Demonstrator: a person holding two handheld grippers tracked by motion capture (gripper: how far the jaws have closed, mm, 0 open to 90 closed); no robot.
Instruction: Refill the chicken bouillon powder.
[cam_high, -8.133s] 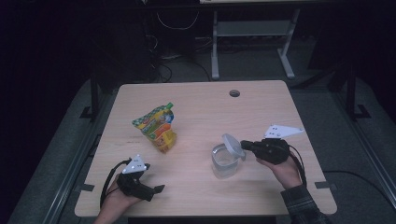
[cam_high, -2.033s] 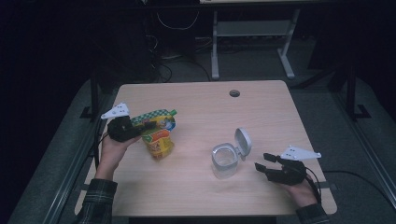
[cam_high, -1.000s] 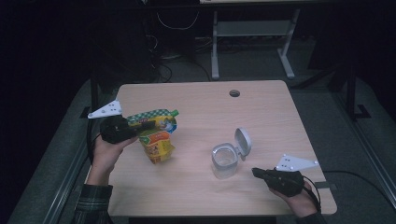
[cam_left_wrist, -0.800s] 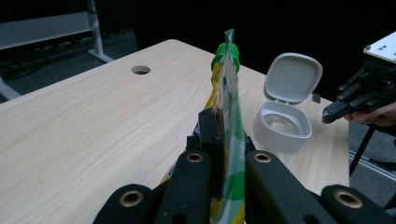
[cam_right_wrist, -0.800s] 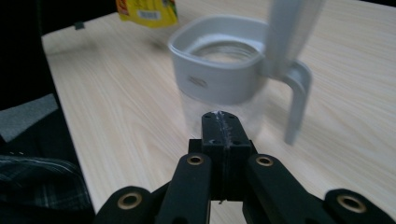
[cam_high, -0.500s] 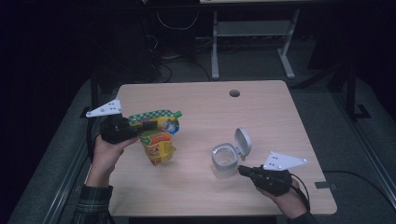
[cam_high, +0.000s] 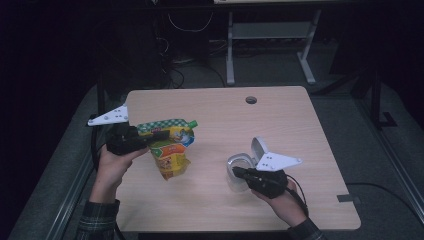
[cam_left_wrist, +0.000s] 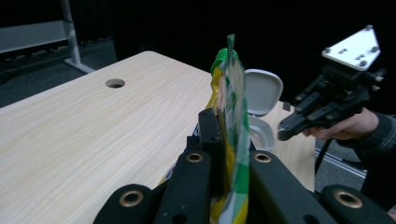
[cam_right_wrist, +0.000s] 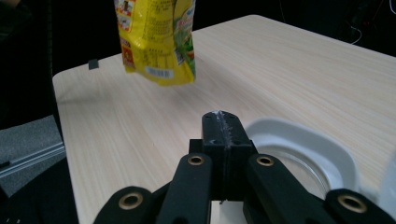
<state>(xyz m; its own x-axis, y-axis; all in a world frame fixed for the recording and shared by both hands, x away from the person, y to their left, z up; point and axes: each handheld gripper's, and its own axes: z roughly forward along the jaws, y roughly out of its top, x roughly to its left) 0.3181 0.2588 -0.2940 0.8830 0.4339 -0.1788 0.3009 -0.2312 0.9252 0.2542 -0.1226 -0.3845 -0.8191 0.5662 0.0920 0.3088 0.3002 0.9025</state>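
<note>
A yellow and green spouted pouch (cam_high: 170, 150) hangs above the left part of the wooden table (cam_high: 290, 125), with my left gripper (cam_high: 146, 141) shut on its top edge. In the left gripper view the pouch (cam_left_wrist: 232, 102) stands edge-on between the black jaws of the left gripper (cam_left_wrist: 219, 122). A clear plastic container (cam_high: 239, 164) with its hinged lid (cam_high: 258, 147) open sits right of centre. My right gripper (cam_high: 236, 171) is shut with nothing in it, its tip at the container's near rim. In the right gripper view the closed right gripper (cam_right_wrist: 223, 119) points past the container (cam_right_wrist: 306, 147) toward the pouch (cam_right_wrist: 156, 37).
A round cable hole (cam_high: 251, 100) is set near the table's far edge. A white desk frame (cam_high: 270, 35) stands on the dark floor behind the table. My right gripper (cam_left_wrist: 289, 129) also appears beyond the container in the left gripper view.
My right gripper moved left from the table's front right edge up to the container. The left gripper and the pouch it holds stayed nearly still.
</note>
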